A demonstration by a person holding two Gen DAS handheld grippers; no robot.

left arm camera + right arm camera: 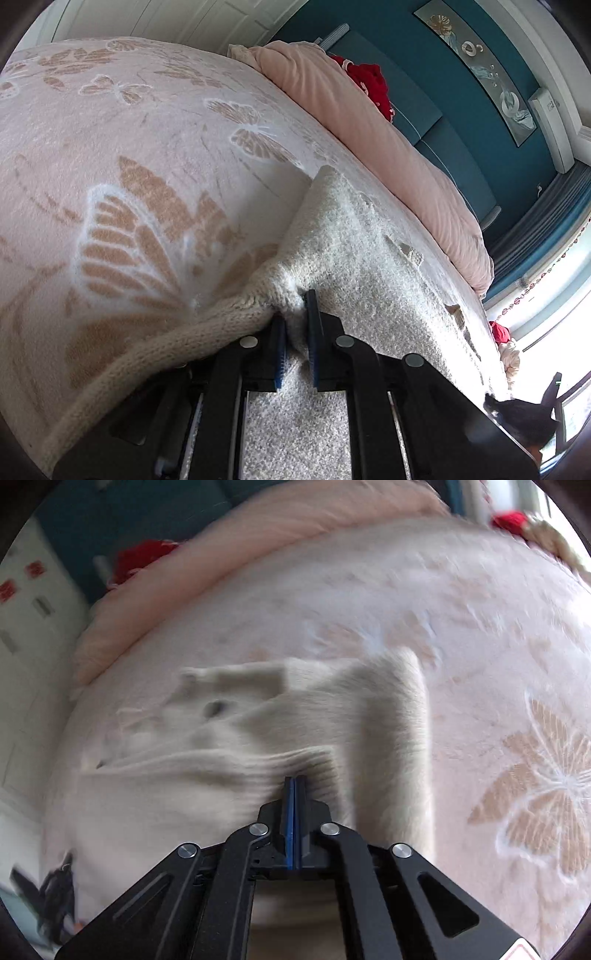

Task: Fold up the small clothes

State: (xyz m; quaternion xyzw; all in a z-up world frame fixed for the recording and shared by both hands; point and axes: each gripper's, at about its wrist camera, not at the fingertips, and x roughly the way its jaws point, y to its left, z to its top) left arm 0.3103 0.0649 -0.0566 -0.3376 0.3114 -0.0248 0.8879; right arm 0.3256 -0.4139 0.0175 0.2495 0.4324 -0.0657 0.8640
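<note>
Cream knitwear, a small sweater, lies on the bed's pink butterfly-patterned blanket in the left wrist view. The left gripper has its fingers clenched on a bunched fold of the sweater near its ribbed hem, which trails off to the left. A rolled pink duvet runs along the far edge of the bed, with a red garment behind it against the teal wall. At the lower right corner the other gripper shows as a dark shape.

Right wrist view, blurred: the sweater spreads across the blanket, one sleeve reaching away on the right. The right gripper has its fingers pressed flat together, blue pads meeting, tips at the ribbed hem; whether any fabric is pinched between them I cannot tell. The pink duvet lies at the far side.
</note>
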